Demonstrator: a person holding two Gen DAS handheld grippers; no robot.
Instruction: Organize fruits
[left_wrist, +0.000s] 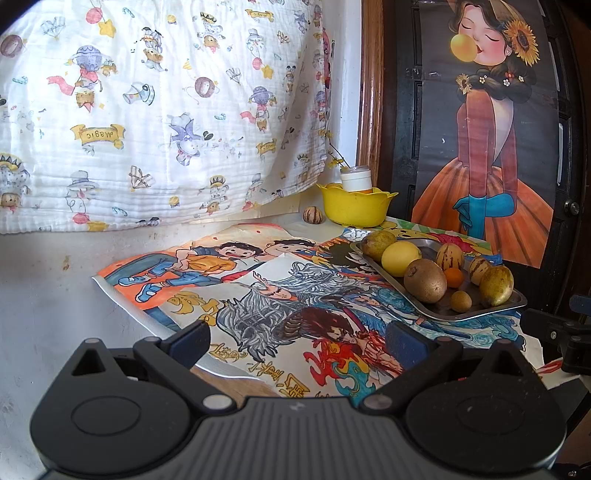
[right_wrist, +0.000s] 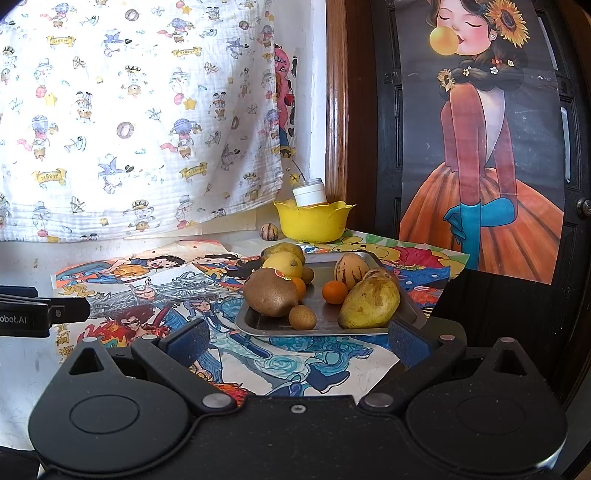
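Note:
A steel tray (left_wrist: 511, 303) (right_wrist: 408, 308) holds several fruits: a brown kiwi (left_wrist: 424, 280) (right_wrist: 270, 292), a yellow lemon (left_wrist: 400, 257) (right_wrist: 282, 264), greenish mangoes (left_wrist: 496, 286) (right_wrist: 369, 303), striped pepino melons (left_wrist: 450, 256) (right_wrist: 351, 270), small oranges (left_wrist: 453, 277) (right_wrist: 335, 292) and a little brown longan (left_wrist: 461, 301) (right_wrist: 302, 316). One striped pepino (left_wrist: 314, 215) (right_wrist: 269, 231) lies alone beside the yellow bowl (left_wrist: 354, 208) (right_wrist: 312, 221). My left gripper (left_wrist: 297, 341) is open over the drawings, left of the tray. My right gripper (right_wrist: 299, 341) is open just in front of the tray, holding nothing.
A white jar (left_wrist: 355, 178) (right_wrist: 309, 192) stands in the yellow bowl. Coloured drawings (left_wrist: 258, 295) (right_wrist: 155, 291) cover the tabletop. A patterned cloth (left_wrist: 155, 110) hangs at the back, and a dark door with a poster (left_wrist: 491, 147) stands at the right.

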